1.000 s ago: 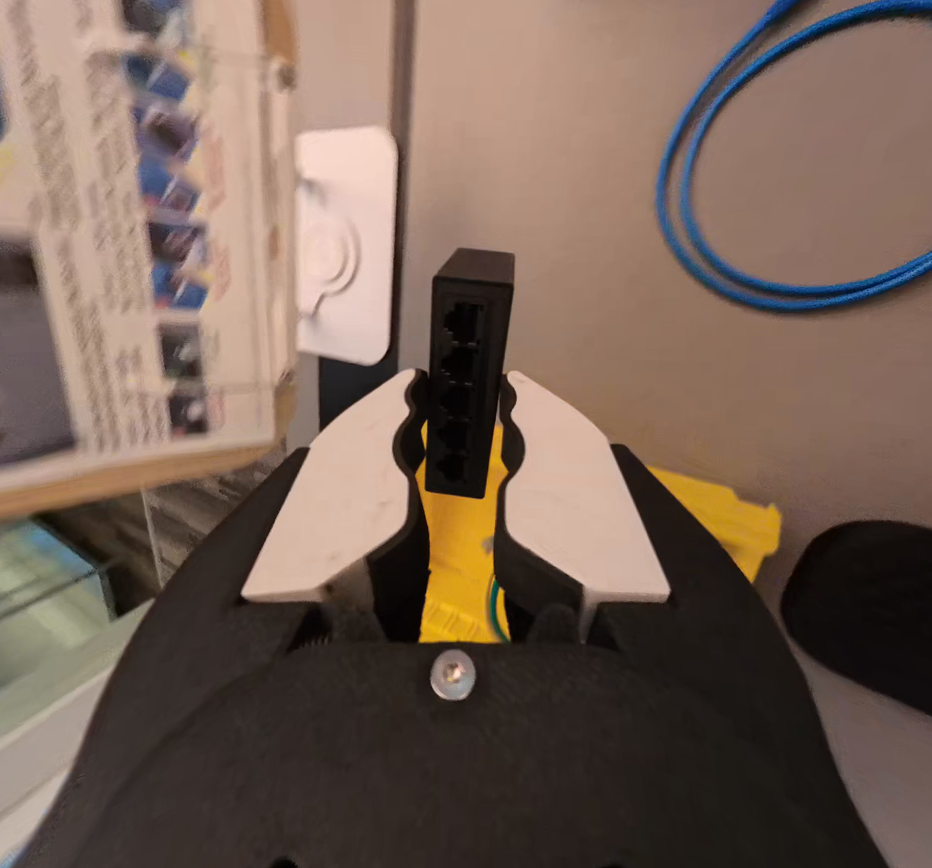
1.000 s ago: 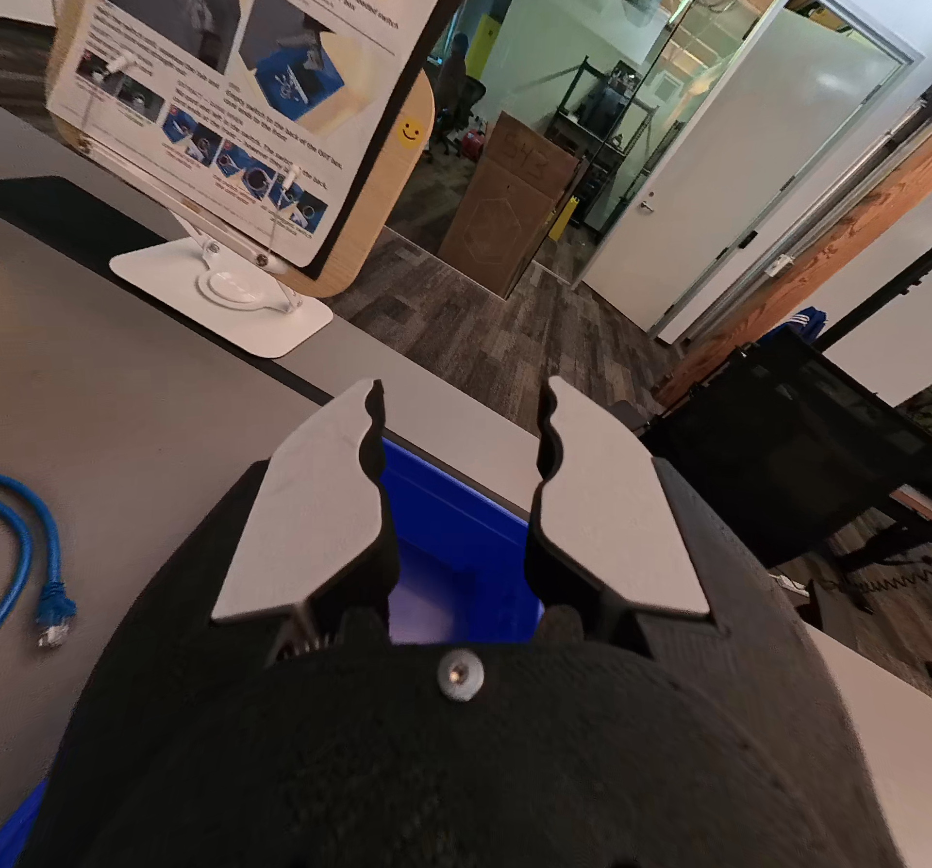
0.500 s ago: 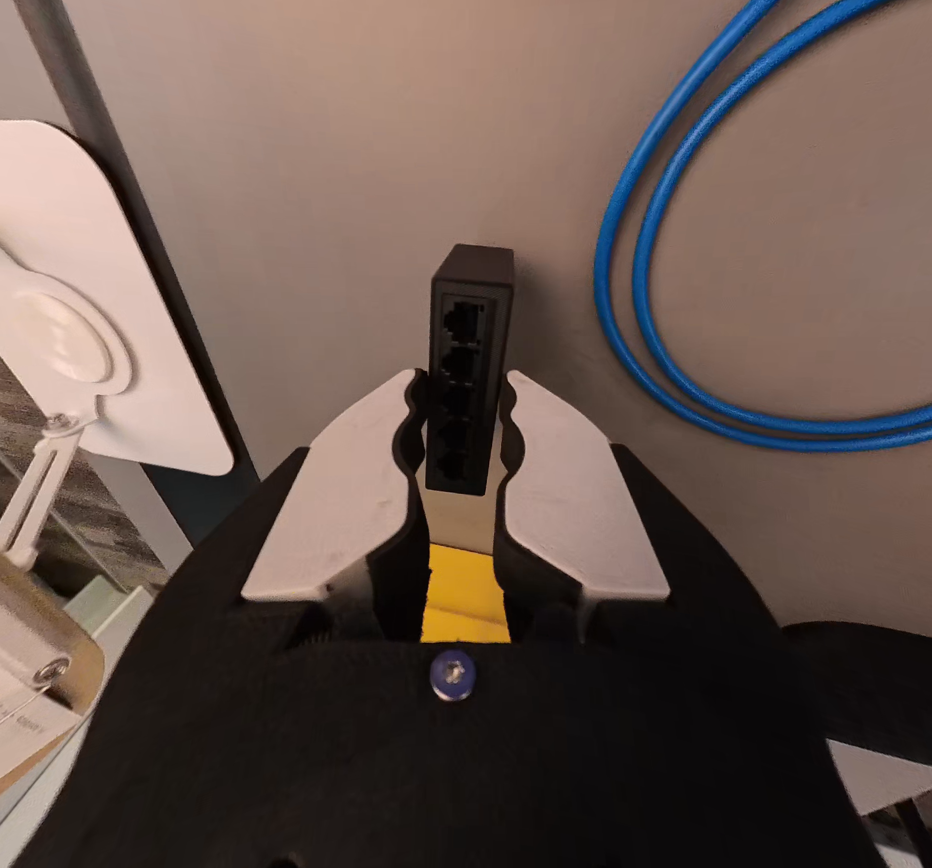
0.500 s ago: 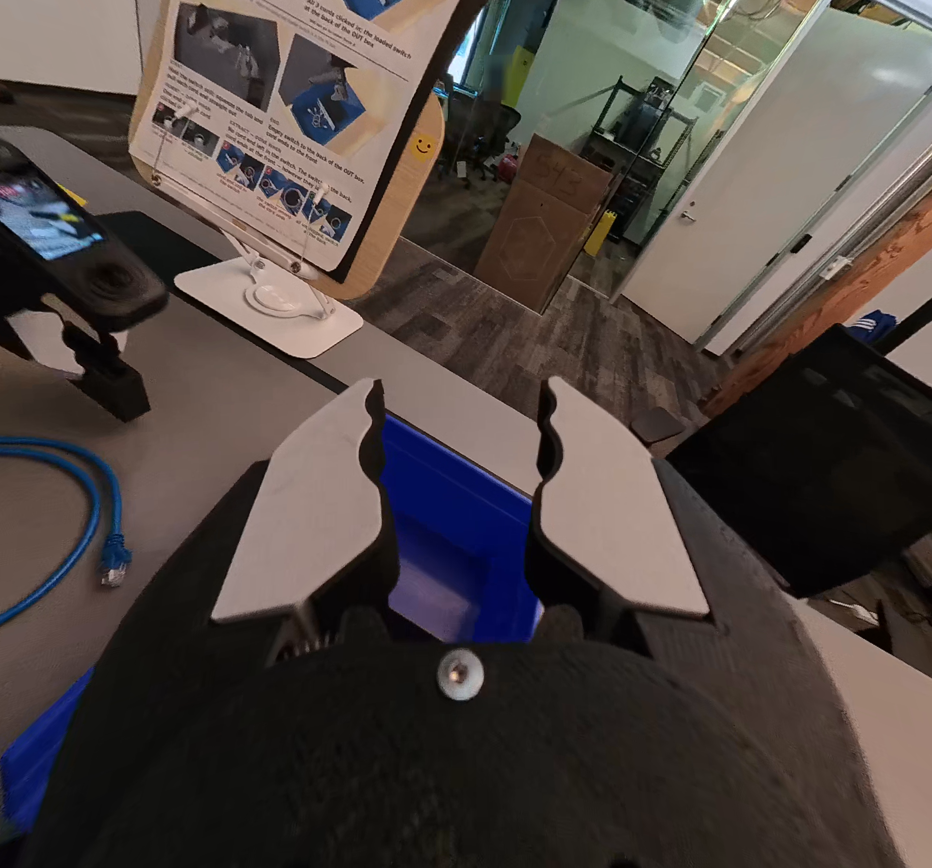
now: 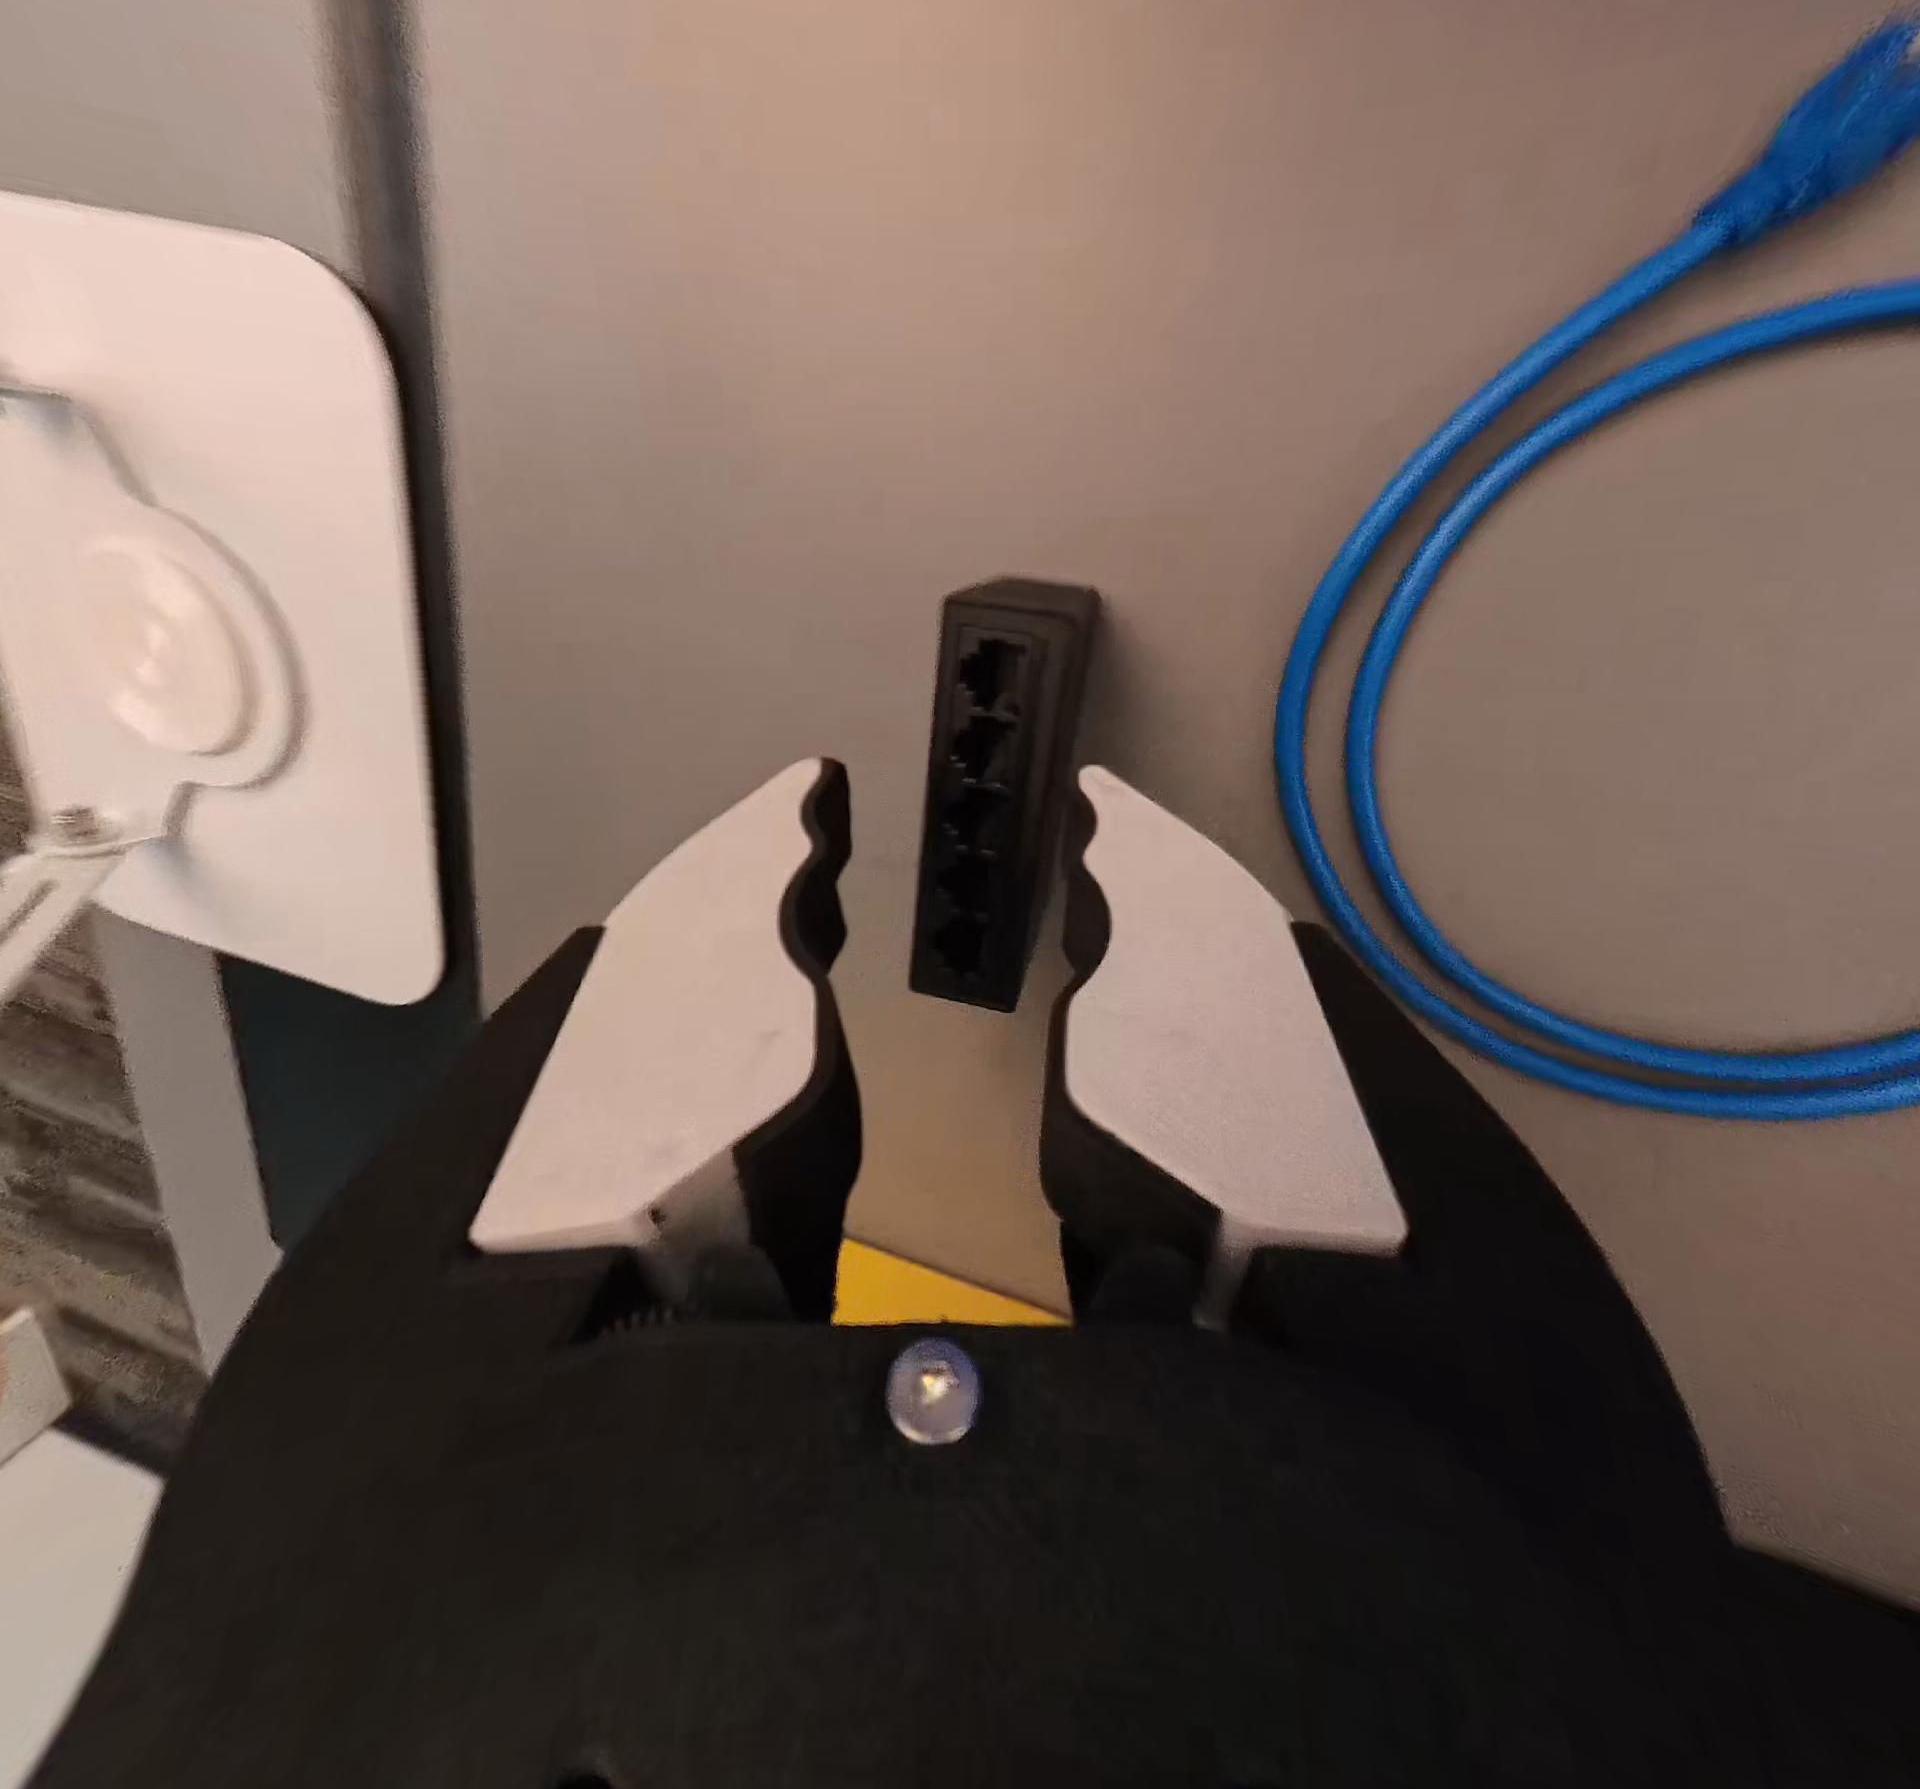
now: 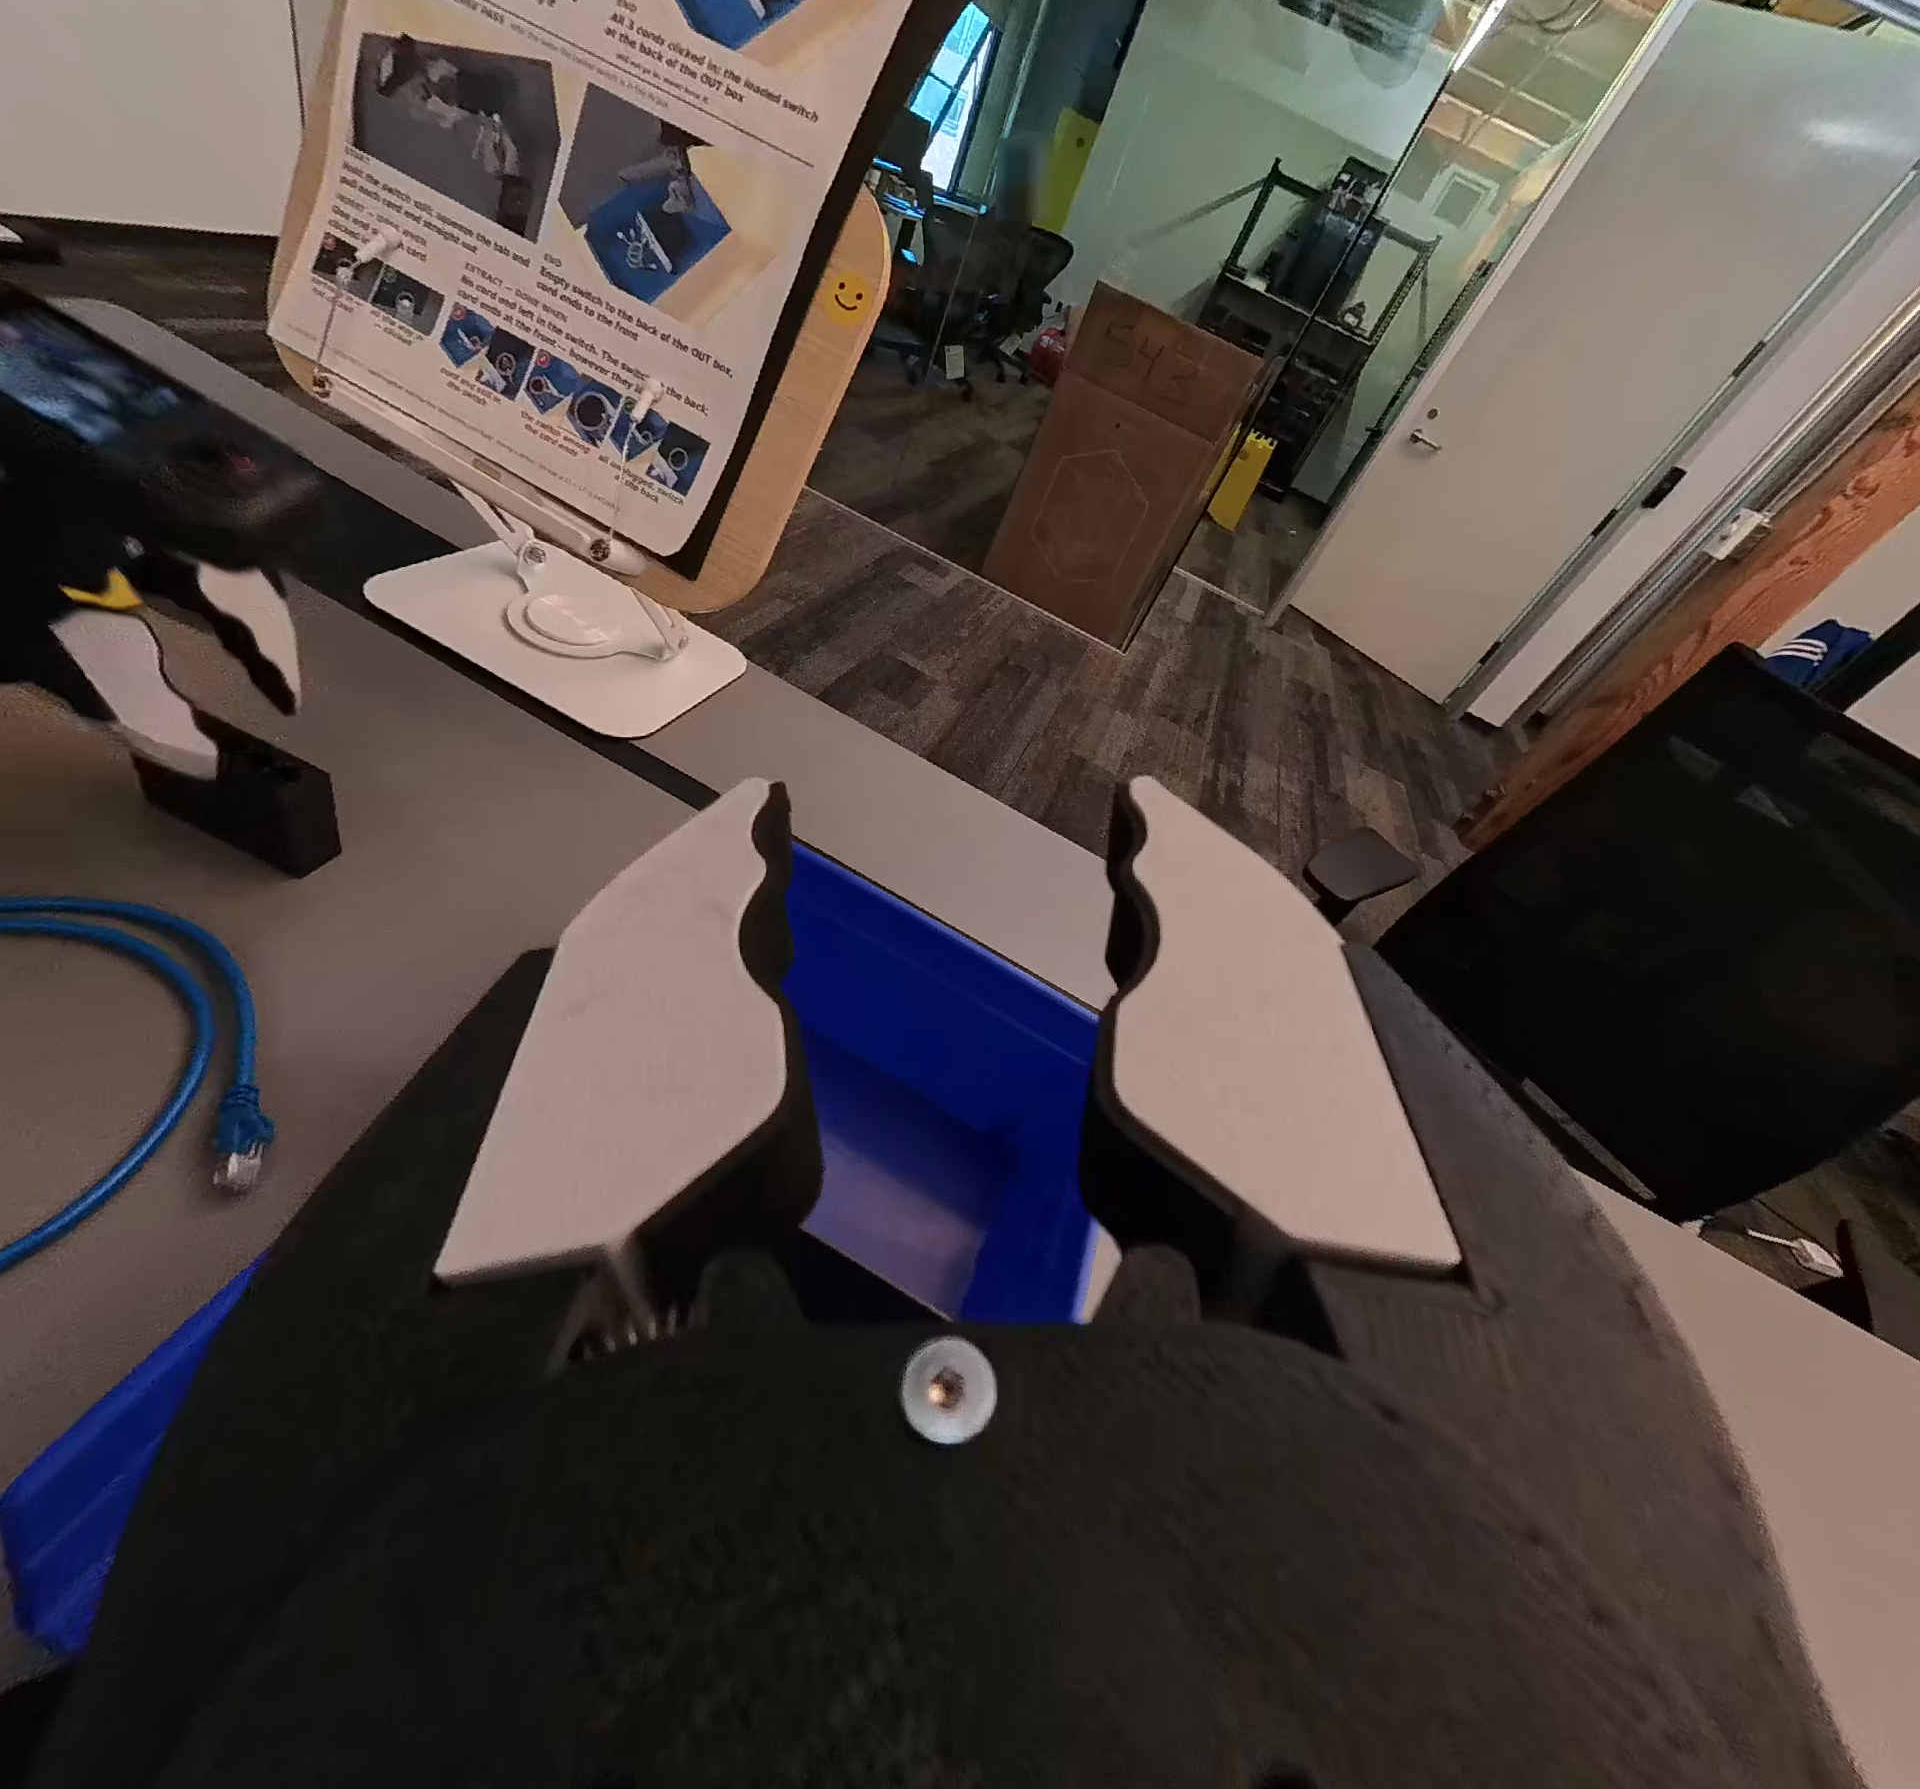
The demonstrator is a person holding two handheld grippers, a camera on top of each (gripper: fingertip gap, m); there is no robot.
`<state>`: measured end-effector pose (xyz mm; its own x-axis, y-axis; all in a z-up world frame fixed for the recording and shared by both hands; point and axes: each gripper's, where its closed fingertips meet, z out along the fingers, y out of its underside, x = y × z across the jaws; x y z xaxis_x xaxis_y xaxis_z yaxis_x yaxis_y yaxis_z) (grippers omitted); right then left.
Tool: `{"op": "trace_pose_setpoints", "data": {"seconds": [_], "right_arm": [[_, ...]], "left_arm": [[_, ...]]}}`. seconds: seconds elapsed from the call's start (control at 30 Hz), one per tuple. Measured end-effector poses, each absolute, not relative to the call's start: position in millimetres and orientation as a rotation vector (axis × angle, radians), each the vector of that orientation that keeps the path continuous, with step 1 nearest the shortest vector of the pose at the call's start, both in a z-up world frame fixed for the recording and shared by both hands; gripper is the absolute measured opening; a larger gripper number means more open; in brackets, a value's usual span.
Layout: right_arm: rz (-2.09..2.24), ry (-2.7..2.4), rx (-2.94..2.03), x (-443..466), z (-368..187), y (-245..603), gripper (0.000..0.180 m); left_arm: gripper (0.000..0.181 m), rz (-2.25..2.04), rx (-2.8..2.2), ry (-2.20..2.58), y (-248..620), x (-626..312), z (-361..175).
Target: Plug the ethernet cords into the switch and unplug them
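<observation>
The left gripper [image 5: 961,846] is standing open around the black switch [image 5: 1000,794] on the table [image 5: 1143,285]; the right gripper [image 6: 940,892] is hovering open above a blue bin [image 6: 935,1001].

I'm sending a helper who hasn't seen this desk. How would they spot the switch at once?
Start at the grey table, between the white stand base on one side and the looped blue cord on the other. The switch is the small black block there, between the open fingers of the left tool. Only it has a row of empty ports.

Office: glass partition [image 6: 1247,212], mesh chair [image 6: 1662,960], grey desk [image 6: 499,835], wood-look flooring [image 6: 1143,731]
</observation>
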<state>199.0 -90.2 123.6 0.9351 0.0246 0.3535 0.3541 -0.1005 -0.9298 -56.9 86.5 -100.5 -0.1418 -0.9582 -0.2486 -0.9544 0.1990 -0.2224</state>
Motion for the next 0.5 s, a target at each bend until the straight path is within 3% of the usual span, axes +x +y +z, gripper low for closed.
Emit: {"op": "trace_pose_setpoints", "data": {"seconds": [0.17, 0.37, 0.5], "right_arm": [[-0.304, -0.255, -1.638, 206, 130, -97, 0.059], [-0.302, -0.253, -1.592, 202, 140, -102, 0.059], [-0.296, -0.261, -1.583, 198, 142, -102, 0.059]], "left_arm": [[0.039, -0.494, -1.623, 2.024, 5, -17, -58], [0.027, -0.456, -1.439, 2.244, -62, 16, -127], [0.041, -0.43, -1.498, 2.367, -68, 26, -157]]}}
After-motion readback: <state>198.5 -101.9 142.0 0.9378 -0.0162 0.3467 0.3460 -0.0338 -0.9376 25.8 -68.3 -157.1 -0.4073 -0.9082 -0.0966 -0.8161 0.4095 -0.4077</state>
